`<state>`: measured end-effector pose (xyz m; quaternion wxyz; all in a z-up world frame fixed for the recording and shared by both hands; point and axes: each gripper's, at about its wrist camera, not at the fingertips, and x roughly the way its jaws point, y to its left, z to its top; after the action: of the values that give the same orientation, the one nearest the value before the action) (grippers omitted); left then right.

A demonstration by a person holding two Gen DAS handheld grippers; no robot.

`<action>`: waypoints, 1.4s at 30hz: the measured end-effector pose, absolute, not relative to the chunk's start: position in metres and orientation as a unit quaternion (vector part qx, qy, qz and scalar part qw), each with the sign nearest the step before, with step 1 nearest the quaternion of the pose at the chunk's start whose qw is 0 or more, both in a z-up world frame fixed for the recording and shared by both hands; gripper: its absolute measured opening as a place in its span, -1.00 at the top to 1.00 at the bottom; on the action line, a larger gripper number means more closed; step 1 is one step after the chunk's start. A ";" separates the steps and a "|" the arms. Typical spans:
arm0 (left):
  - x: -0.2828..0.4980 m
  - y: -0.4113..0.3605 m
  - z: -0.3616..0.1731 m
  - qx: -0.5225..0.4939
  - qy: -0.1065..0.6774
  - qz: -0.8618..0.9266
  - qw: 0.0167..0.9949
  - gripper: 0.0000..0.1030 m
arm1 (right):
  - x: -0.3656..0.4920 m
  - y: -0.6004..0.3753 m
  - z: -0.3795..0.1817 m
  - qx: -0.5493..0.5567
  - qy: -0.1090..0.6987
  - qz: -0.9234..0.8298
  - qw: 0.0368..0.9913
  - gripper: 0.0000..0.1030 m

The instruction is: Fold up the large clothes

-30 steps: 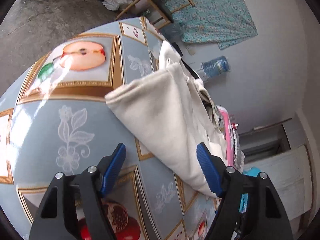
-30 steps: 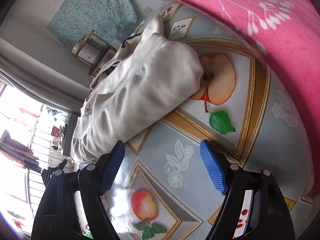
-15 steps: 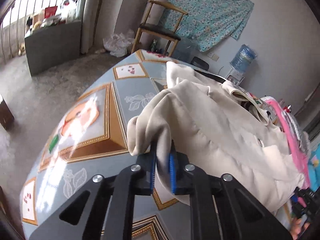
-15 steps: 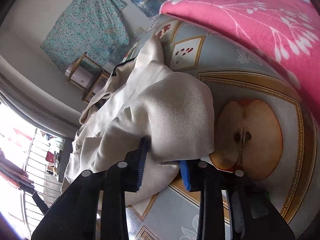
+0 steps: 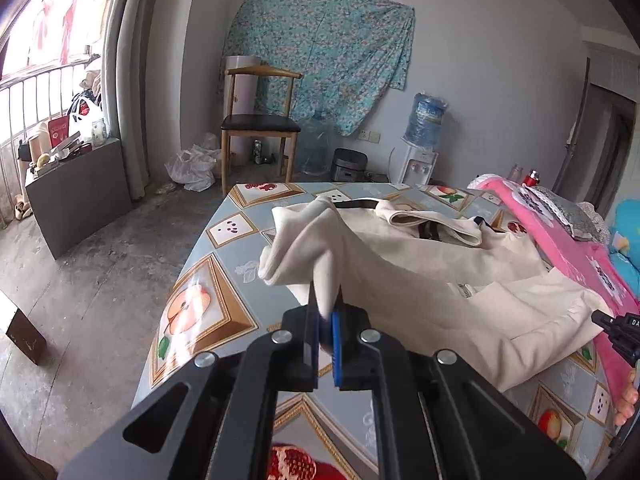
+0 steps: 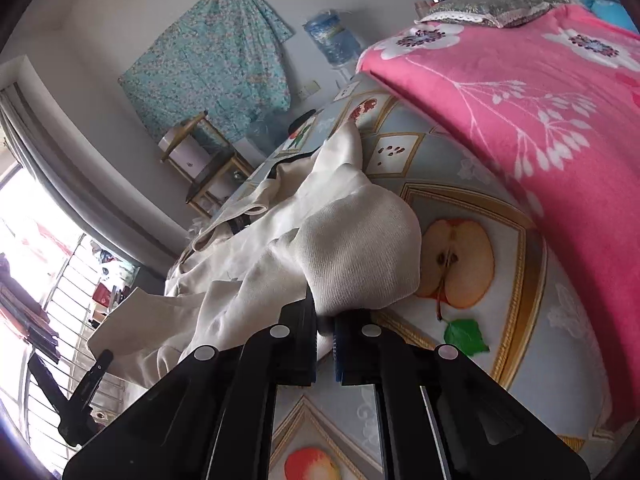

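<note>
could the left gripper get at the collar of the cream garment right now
Probably not as things stand. The left gripper is shut on a sleeve end of the garment, so it is occupied. The collar lies uncovered farther across the table, so nothing blocks the path.

Cream garment [image 5: 440,280]: the pinched fold hides the left tool's [image 5: 326,334] pad faces. Right tool [image 6: 326,334] same, cloth covers its tips. Right hand [image 5: 628,396] cut off by frame edge, only fingertips show. Worktop [image 6: 500,360] partly covered by pink blanket [image 6: 540,120].
</note>
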<state>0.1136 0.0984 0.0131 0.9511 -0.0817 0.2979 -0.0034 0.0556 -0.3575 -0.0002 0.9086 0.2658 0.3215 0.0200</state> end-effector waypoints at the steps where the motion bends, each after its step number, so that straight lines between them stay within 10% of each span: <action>1: 0.102 0.101 0.015 -0.080 0.303 -0.010 0.950 0.92 | 0.046 -0.358 0.001 0.265 0.321 0.023 0.909 0.89; 10: 0.016 0.133 -0.014 -0.133 0.397 -0.010 0.908 0.90 | -0.037 -0.367 -0.034 0.268 0.398 0.017 0.877 0.85; 14: 0.015 0.131 -0.054 -0.140 0.438 -0.006 0.888 0.84 | -0.045 -0.383 -0.055 0.296 0.438 0.015 0.849 0.33; 17: 0.008 0.143 -0.050 -0.163 0.434 -0.016 0.886 0.41 | -0.056 -0.393 -0.031 0.275 0.438 0.015 0.856 -0.42; 27: -0.023 0.157 -0.001 -0.114 0.380 -0.011 0.918 -0.46 | -0.053 -0.334 0.037 0.085 0.410 0.033 0.907 -0.88; 37: 0.066 0.105 -0.017 -0.032 0.400 -0.022 0.916 -0.50 | 0.037 -0.186 0.015 -0.123 0.417 0.209 0.876 -0.76; 42: 0.096 0.101 -0.045 -0.003 0.424 0.010 0.905 -0.49 | 0.076 -0.142 -0.009 -0.165 0.473 0.255 0.827 -0.19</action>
<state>0.0960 0.1012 -0.0451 0.9055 -0.0034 0.4243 0.0097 0.0756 -0.1421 -0.0087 0.8269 -0.1652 0.4730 0.2553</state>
